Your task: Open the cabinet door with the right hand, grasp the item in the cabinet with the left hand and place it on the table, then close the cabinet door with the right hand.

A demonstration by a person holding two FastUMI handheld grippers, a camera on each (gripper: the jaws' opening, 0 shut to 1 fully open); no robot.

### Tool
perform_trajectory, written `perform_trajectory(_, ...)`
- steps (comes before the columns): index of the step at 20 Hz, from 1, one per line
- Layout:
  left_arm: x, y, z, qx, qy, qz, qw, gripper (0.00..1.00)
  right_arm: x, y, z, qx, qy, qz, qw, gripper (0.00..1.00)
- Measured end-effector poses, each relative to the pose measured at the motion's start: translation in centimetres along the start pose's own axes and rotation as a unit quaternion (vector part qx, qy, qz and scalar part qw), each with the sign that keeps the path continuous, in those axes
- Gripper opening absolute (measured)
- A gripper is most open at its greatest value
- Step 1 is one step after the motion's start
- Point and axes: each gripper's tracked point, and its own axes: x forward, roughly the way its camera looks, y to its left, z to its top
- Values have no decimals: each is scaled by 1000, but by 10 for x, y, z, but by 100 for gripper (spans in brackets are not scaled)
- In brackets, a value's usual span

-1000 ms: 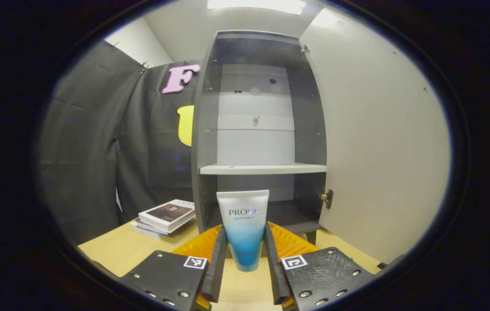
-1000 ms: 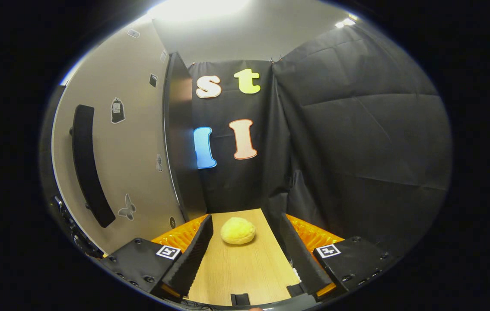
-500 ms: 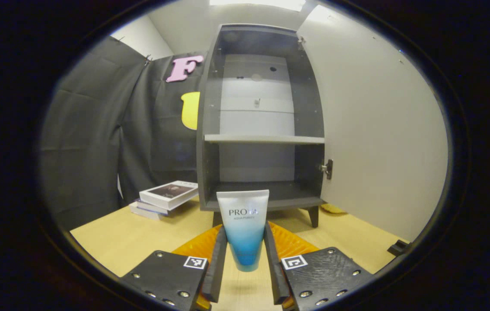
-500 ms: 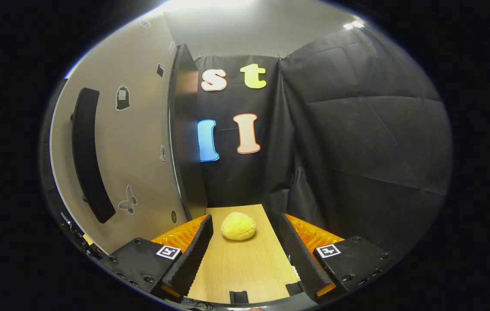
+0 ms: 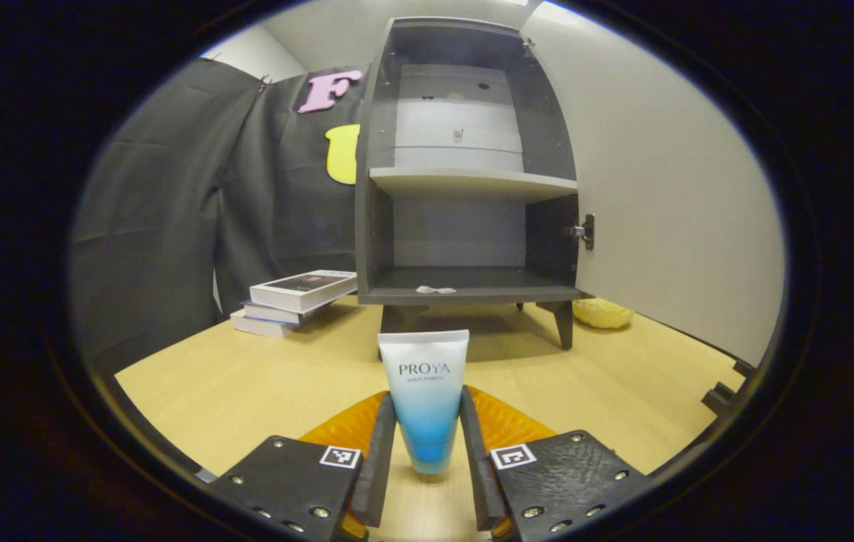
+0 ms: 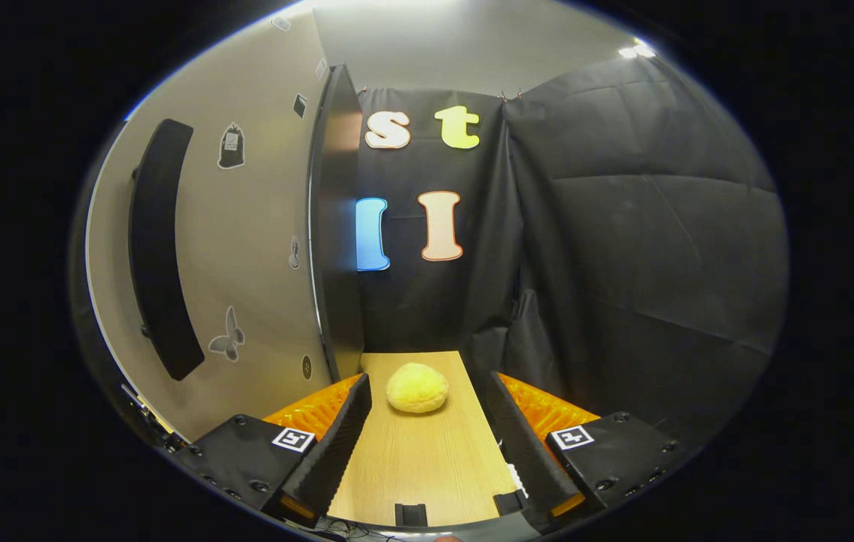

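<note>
A white and blue tube (image 5: 425,397) stands upright between the fingers of my left gripper (image 5: 425,444), which is shut on it low over the wooden table (image 5: 261,376). Behind it stands the dark grey cabinet (image 5: 468,162) with its shelves bare and its pale door (image 5: 668,203) swung wide open to the right. In the right gripper view the outer face of that door (image 6: 246,248) with its long black handle (image 6: 160,248) rises at the left. My right gripper (image 6: 427,429) is open above the table, beside the door and apart from it.
A stack of books (image 5: 295,297) lies left of the cabinet. A yellow plush lump (image 5: 602,312) rests on the table (image 6: 427,467) under the open door, and it lies just ahead of my right gripper as the yellow plush lump (image 6: 417,388). A small scrap (image 5: 434,289) sits on the cabinet floor.
My left gripper has drawn back from the cabinet and come down toward the table with the tube still held. The right gripper has barely shifted beside the door.
</note>
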Motion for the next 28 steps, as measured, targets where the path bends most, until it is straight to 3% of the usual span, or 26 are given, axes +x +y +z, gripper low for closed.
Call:
perform_trajectory(4, -5, 2, -13, -1, 8, 6, 1000, 49, 2, 4, 0, -4, 1, 3, 1000, 98)
perform_trajectory(5, -6, 1, -14, 0, 10, 5, 1000, 49, 2, 6, 1, -4, -2, 4, 1000, 93)
perform_trajectory(6, -8, 1, -17, 1, 11, 6, 1000, 48, 4, 6, 2, -6, -4, 4, 1000, 98)
perform_trajectory(23, -32, -7, -28, 17, 33, 18, 999, 55, 3, 8, 3, 1, -6, 20, 1000, 98)
perform_trajectory(26, -36, -4, -17, 25, 27, 26, 999, 80, -1, 7, 7, 5, -10, 23, 1000, 98)
perform_trajectory(28, -39, -2, -2, 36, 26, 32, 998, 80, -4, 6, 12, 9, -15, 26, 1000, 98)
